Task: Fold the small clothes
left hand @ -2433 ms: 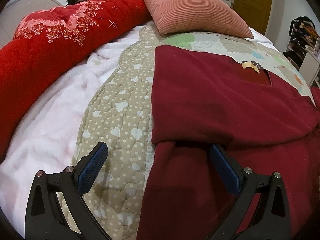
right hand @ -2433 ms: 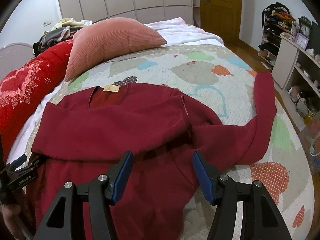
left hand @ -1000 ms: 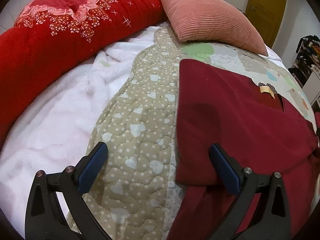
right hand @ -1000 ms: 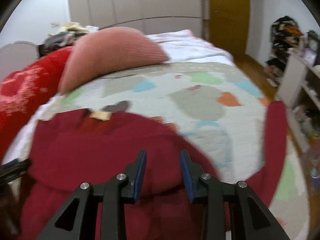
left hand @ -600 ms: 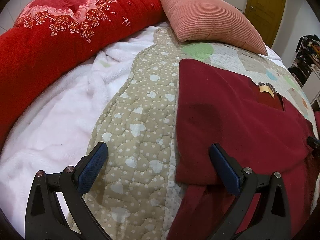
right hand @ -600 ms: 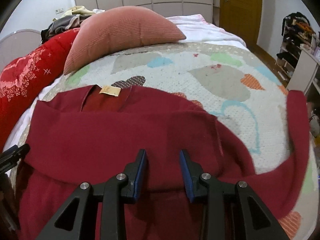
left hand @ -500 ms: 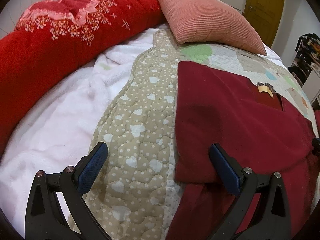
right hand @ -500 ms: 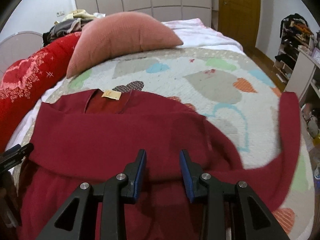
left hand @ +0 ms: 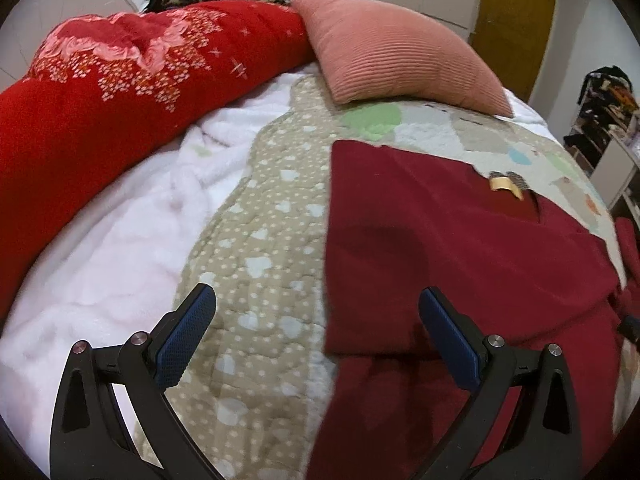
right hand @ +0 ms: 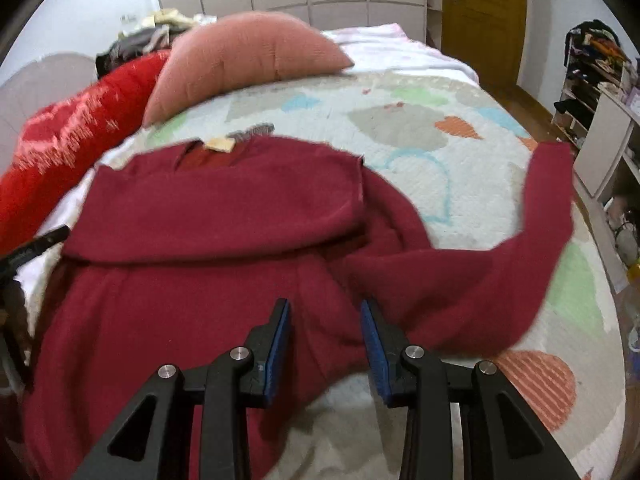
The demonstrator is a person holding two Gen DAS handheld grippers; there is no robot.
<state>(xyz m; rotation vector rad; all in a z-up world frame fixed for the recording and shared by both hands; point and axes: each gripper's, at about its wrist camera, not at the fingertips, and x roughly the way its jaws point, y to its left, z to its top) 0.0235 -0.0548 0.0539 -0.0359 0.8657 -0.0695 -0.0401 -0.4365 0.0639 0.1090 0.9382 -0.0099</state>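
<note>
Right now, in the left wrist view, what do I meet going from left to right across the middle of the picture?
Red quilt → white blanket → heart quilt → sweater.

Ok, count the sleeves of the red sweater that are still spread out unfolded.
1: the right-side sleeve lies stretched across the quilt. The sweater has its other side folded over the body, any sleeve there hidden.
</note>
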